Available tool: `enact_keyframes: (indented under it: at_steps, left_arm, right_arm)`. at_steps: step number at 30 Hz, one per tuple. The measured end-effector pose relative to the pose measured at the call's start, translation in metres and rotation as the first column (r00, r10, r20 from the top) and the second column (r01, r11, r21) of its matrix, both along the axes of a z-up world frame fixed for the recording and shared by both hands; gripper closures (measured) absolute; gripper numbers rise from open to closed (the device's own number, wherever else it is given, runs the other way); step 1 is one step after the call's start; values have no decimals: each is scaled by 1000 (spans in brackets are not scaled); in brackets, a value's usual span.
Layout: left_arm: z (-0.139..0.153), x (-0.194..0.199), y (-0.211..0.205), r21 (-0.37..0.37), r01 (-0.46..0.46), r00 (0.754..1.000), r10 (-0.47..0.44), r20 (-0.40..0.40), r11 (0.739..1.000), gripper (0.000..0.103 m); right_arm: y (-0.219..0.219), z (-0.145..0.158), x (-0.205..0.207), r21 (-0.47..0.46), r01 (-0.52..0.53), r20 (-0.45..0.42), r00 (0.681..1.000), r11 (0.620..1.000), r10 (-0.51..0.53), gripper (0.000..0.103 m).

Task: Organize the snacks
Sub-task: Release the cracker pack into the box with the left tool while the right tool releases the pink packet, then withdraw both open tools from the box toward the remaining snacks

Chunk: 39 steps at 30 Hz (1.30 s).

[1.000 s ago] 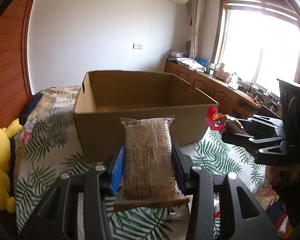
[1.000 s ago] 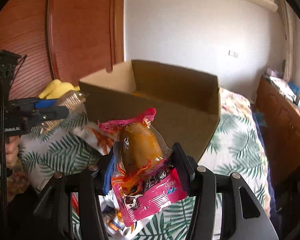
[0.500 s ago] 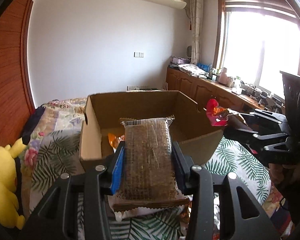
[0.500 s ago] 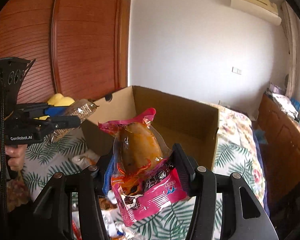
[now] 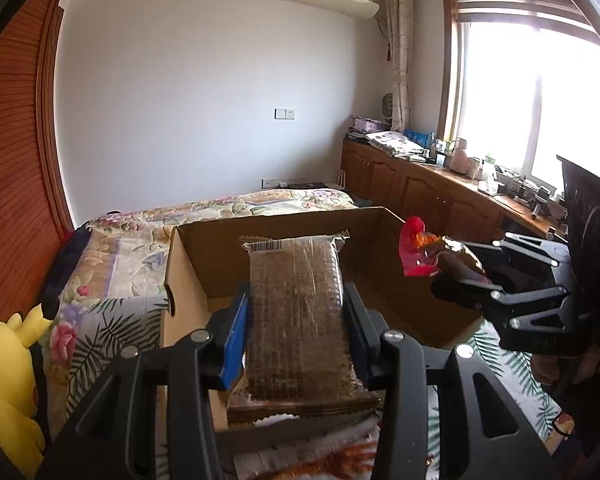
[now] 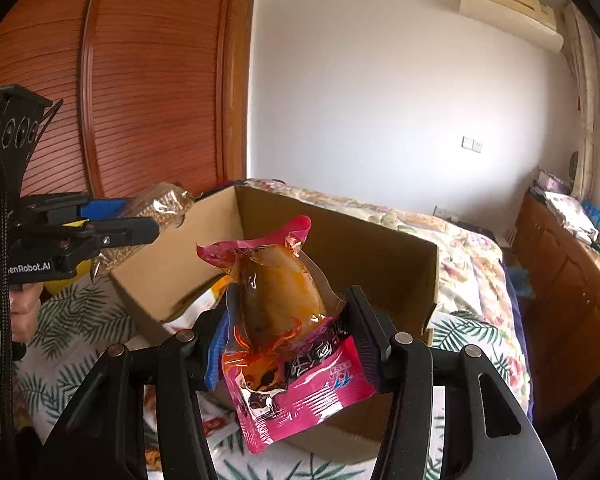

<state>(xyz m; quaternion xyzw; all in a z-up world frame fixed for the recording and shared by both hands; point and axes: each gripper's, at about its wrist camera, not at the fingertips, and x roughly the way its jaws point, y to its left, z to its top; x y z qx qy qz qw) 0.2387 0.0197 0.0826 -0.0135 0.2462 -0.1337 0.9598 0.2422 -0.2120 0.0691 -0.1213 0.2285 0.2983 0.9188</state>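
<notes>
My left gripper (image 5: 296, 308) is shut on a brown grain bar in clear wrap (image 5: 296, 312), held above the near edge of an open cardboard box (image 5: 188, 264) on the bed. My right gripper (image 6: 284, 316) is shut on a pink snack pouch with a brown piece inside (image 6: 280, 320), held over the box's near wall (image 6: 340, 248). The right gripper with the pink pouch (image 5: 416, 256) shows at the right of the left wrist view. The left gripper with the bar (image 6: 156, 216) shows at the left of the right wrist view. An orange packet (image 6: 220, 288) lies inside the box.
The bed has a leaf-print cover (image 5: 100, 320) with more snack packets near the front (image 6: 212, 424). A yellow plush toy (image 5: 8, 376) sits at the left. A wooden wardrobe (image 6: 140, 80) stands behind. A low cabinet (image 5: 420, 196) runs under the window.
Both grippers have risen and moved toward the box with their snacks. The box inside now shows from above, and the snacks hang over its near edge.
</notes>
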Motion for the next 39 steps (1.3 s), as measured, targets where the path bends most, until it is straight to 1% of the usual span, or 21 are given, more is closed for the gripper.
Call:
enact_keyframes:
  at_steps: [8, 22, 25, 31, 34, 36, 39]
  left_arm:
    - [-19, 28, -7, 8, -1, 999, 1, -43, 1000, 60]
    - [-38, 41, -20, 39, -13, 996, 16, -92, 999, 59]
    - [-42, 43, -19, 38, -15, 994, 19, -106, 999, 59]
    - [-46, 43, -22, 42, -18, 992, 23, -125, 999, 52]
    - [-45, 38, -22, 44, -23, 993, 27, -114, 999, 51]
    - [-41, 33, -22, 46, -24, 994, 29, -103, 999, 47]
    - [-34, 27, -22, 50, -27, 995, 32, -92, 998, 45]
  right_arm:
    - [6, -16, 23, -6, -3, -38, 999, 1000, 3, 49]
    - [15, -35, 37, -29, -6, -86, 996, 1000, 3, 47]
    - [14, -36, 40, -16, -6, -103, 995, 1000, 5, 46]
    - [12, -37, 42, -1, 5, -116, 993, 1000, -5, 42]
    - [10, -34, 39, 4, 9, -110, 994, 1000, -8, 42]
    - [9, -31, 34, 1, 10, -103, 995, 1000, -10, 42]
    - [11, -26, 27, -8, 14, -94, 995, 1000, -15, 42]
